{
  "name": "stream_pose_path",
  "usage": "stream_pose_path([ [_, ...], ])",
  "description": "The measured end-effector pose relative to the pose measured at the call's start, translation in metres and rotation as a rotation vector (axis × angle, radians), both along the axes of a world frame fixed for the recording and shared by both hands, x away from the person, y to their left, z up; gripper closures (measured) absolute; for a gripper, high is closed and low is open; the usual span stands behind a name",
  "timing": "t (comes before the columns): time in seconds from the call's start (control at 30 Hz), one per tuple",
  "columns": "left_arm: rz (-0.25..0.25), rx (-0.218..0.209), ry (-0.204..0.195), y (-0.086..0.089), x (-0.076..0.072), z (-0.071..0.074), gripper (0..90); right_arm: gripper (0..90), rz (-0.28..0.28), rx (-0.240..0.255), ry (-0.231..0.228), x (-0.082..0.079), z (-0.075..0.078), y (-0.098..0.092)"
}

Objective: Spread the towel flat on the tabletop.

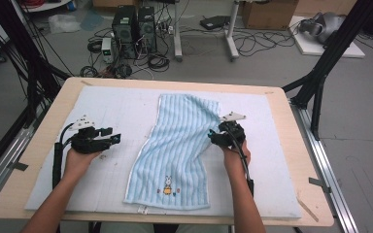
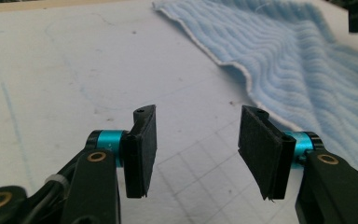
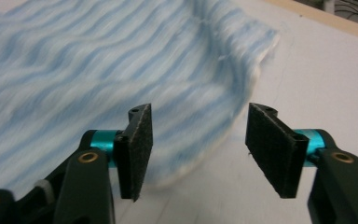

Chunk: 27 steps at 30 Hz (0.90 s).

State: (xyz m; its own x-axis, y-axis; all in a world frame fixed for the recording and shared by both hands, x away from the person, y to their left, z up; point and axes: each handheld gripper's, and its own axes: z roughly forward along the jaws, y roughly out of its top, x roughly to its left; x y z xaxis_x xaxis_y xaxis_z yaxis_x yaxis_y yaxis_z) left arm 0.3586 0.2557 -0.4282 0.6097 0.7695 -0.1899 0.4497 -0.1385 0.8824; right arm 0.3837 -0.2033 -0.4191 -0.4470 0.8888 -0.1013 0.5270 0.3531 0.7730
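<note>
The desk (image 1: 291, 145) is a pale wooden top, nearly covered by a white padded mat (image 1: 111, 126) marked with faint grid lines and a few specks. Behind it, on the grey floor, stand two dark computer towers (image 1: 135, 26) among a tangle of black cables, with cardboard boxes further back.

Down the middle of the mat lies the towel (image 1: 179, 150), light blue with paler stripes and a white hem. It runs from the far side toward the person, slightly slanted, with a small cartoon figure (image 1: 167, 186) stitched near its near edge. Most of it lies flat, but its right edge, about halfway along, is rumpled and lifted into a soft fold.

The person's forearms reach in from the near side, well apart. The right claw (image 1: 215, 137) sits right at that rumpled right edge of the towel. In the right gripper view its two black pads (image 3: 137, 149) stand spread, nothing pinched; the towel's raised edge lies just beyond and partly behind the left pad, and bare mat shows through the gap.

The left claw (image 1: 114, 139) rests over the bare mat to the left of the towel, pointing toward it but clear of it. In the left gripper view its pads (image 2: 142, 149) are likewise spread and empty, the towel's white hem passing just beyond the right pad.
</note>
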Motion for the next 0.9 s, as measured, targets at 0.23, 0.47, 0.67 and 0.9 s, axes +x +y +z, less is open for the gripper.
stream_pose_path([
  [0.23,-0.039,-0.058,-0.016,-0.016,0.011,0.003,40.9,29.3,0.072,0.080,-0.025,-0.038,-0.007,-0.010],
  [0.47,-0.067,-0.043,0.014,-0.049,0.031,0.003,36.5,25.0,0.086,0.092,-0.036,-0.047,-0.010,-0.016],
  [0.67,-0.072,-0.014,0.065,-0.076,0.058,0.002,36.8,25.2,0.089,0.100,-0.040,-0.046,-0.012,-0.019],
  [0.9,-0.110,0.129,0.104,-0.119,0.081,-0.010,36.7,25.6,0.077,0.097,-0.021,-0.046,-0.017,-0.021],
])
